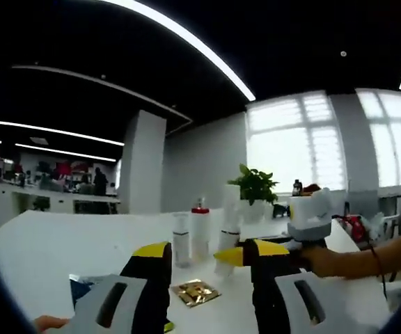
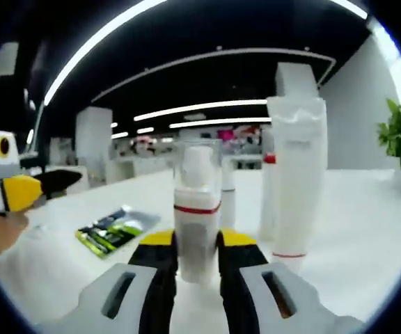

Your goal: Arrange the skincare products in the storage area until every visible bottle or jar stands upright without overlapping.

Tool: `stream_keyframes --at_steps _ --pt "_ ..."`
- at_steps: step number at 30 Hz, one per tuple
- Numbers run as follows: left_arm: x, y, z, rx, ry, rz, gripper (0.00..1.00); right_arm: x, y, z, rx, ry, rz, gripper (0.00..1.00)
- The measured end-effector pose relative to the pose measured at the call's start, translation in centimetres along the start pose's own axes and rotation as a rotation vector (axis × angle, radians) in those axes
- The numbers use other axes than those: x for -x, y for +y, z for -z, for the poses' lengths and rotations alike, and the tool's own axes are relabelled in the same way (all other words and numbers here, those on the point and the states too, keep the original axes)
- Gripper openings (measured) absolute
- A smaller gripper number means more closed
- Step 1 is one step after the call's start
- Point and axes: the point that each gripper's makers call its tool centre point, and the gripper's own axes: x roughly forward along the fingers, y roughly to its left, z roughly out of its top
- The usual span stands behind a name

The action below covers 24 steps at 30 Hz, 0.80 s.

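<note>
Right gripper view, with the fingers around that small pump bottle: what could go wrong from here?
1. The right gripper holds the pump bottle low on its body, so it could tilt as it moves.
2. The tall white tube stands close beside it, narrow end down; a sideways move might topple it.
3. The red-capped bottle stands just behind and could be bumped.

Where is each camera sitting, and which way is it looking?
Left gripper view: rides on the left gripper, looks over the white table at upright bottles and a plant; the right gripper and a hand show.
Right gripper view: rides on the right gripper, fingers shut on a clear-capped bottle, beside a white tube; the left gripper shows at left.
Both share the table and bottles.
</note>
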Motion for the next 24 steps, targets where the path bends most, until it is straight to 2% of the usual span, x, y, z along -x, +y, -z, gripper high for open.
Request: stream_keyframes --at_steps 7,17,19,22,24 --pt "0.1 -0.2 -0.2 0.029 -0.005 0.02 0.46 -0.9 -0.8 1.5 0.021 0.045 0.024 0.21" --pt "0.0 -0.1 0.1 0.038 0.006 0.025 0.46 -1.1 -0.9 1.4 0.052 0.004 0.023 0.21" --pt "0.0 0.0 0.2 0.036 0.009 0.02 0.46 -1.2 -0.8 1.8 0.066 0.029 0.021 0.21" --pt "0.0 0.3 0.5 0.038 0.017 0.012 0.45 -1.1 -0.7 3.9 0.187 0.163 0.022 0.25" --pt "0.0 0.4 0.5 0.04 0.019 0.012 0.46 -1.2 -0.2 3.7 0.163 0.149 0.011 0.3"
